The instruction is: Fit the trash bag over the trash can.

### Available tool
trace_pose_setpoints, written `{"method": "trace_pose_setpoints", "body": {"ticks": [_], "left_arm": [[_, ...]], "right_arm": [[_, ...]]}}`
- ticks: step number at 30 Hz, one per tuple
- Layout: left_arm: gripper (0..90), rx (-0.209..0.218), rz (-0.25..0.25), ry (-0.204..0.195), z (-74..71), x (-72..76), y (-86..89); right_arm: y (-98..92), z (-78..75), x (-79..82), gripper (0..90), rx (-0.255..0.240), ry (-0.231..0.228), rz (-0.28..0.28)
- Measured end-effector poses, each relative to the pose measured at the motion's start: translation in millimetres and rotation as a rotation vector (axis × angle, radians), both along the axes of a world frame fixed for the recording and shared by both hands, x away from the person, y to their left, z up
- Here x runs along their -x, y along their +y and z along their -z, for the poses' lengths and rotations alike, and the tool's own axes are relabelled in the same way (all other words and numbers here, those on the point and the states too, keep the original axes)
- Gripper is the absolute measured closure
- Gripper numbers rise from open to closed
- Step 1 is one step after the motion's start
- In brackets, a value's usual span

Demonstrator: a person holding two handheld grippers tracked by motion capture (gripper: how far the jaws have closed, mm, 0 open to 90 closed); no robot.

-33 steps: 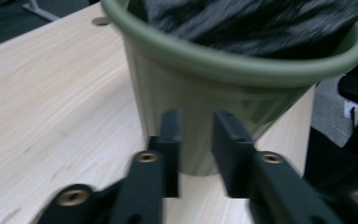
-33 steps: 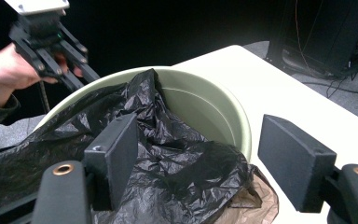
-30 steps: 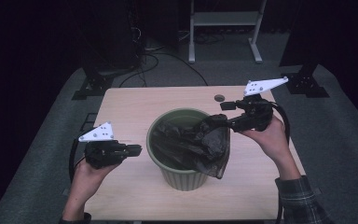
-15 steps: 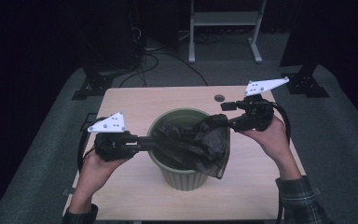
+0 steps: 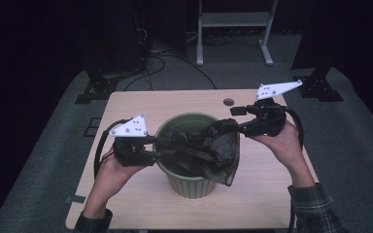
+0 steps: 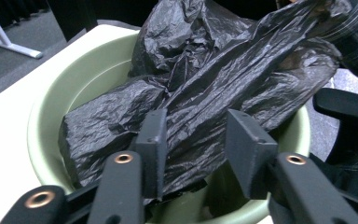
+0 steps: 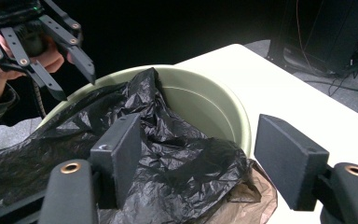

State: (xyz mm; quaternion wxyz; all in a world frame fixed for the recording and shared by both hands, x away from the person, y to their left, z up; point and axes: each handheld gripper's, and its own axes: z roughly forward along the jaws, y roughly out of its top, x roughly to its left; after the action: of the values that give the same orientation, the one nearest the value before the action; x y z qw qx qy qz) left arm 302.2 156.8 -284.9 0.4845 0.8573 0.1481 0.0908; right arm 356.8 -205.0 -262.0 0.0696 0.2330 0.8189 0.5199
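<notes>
The left gripper (image 5: pixel 161 151) has slid in from the left side, its jaws just opening around the black bag (image 5: pixel 204 148) draped over the green bin (image 5: pixel 187 179) mid-frame, ready to pinch it, while the right gripper (image 5: pixel 233 127), open, rests over the bag's other edge.

A pale wooden table (image 5: pixel 141 104) is standing on grey carpet (image 5: pixel 43 145); a small dark round spot (image 5: pixel 228 102), perhaps a hole, is sitting near its far edge; a white metal stand (image 5: pixel 233 29) is rising behind; cables (image 5: pixel 170 60) are trailing across the floor.
</notes>
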Motion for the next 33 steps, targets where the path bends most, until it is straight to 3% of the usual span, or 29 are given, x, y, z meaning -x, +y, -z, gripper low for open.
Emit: {"method": "trace_pose_setpoints", "body": {"ticks": [6,9,10,11,13,15,24,33], "left_arm": [[49.0,-0.047,-0.001,-0.013,5.7,-3.6,-12.7],[64.9,-0.065,0.012,0.0,8.9,-7.7,-17.9],[64.9,-0.072,0.02,0.007,9.3,-9.3,-19.0],[78.7,-0.072,0.031,0.028,10.3,-12.9,-20.9],[89.6,-0.071,0.027,0.039,10.6,-15.1,-20.9],[89.9,-0.054,0.001,0.063,10.2,-20.2,-18.9],[89.9,0.02,-0.098,0.063,2.5,-35.3,4.2],[90.0,0.028,-0.162,0.071,3.3,-43.1,15.5]], "right_arm": [[-0.1,-0.3,0.3,31.0,-0.003,0.002,0.0],[0.2,-0.2,0.7,31.1,-0.004,0.002,-0.003],[0.2,-0.2,0.7,31.1,-0.004,0.002,-0.003],[-0.2,-0.4,0.9,31.3,-0.005,0.0,-0.003],[-0.9,-0.5,1.5,31.3,-0.006,0.002,-0.003],[-2.0,-0.3,2.1,31.4,-0.009,0.001,-0.005],[-11.5,4.4,4.1,31.3,-0.017,0.009,0.01],[-20.0,12.6,8.4,31.3,-0.021,0.019,0.024]]}}
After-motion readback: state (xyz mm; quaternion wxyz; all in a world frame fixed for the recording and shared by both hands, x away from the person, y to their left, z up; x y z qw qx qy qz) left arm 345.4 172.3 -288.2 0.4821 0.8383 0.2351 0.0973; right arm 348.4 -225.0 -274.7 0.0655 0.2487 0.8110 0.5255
